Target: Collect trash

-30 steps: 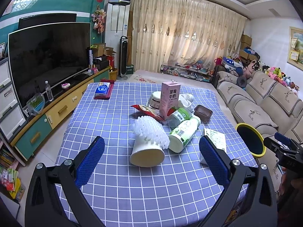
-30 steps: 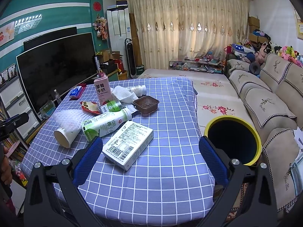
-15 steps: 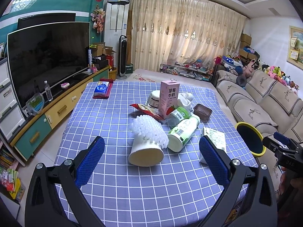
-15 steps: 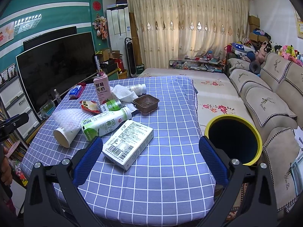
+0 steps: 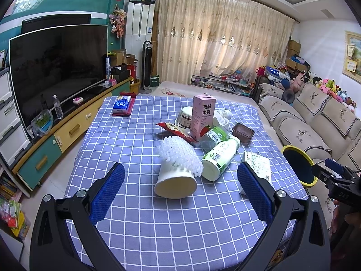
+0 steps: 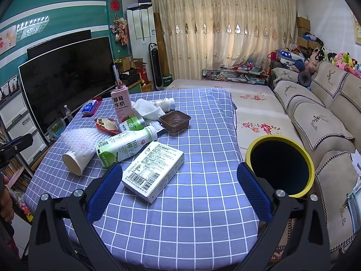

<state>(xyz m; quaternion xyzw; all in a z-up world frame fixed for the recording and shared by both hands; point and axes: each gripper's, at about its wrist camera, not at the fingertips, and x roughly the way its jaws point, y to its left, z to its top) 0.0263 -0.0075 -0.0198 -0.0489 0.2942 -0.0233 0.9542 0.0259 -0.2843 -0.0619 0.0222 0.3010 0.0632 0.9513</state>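
Left wrist view: left gripper (image 5: 180, 189) spread wide, empty, above the blue checked tablecloth (image 5: 140, 230), facing a tipped white paper cup (image 5: 177, 179) under white foam netting (image 5: 180, 155). Right gripper (image 6: 179, 189) likewise spread, empty; flat white cardboard box (image 6: 153, 171) between its pads, yellow-rimmed black bin (image 6: 281, 166) beside the table.

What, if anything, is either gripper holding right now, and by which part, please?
Nothing is held. The left gripper and the right gripper are both open above the checked tablecloth, touching none of the trash.
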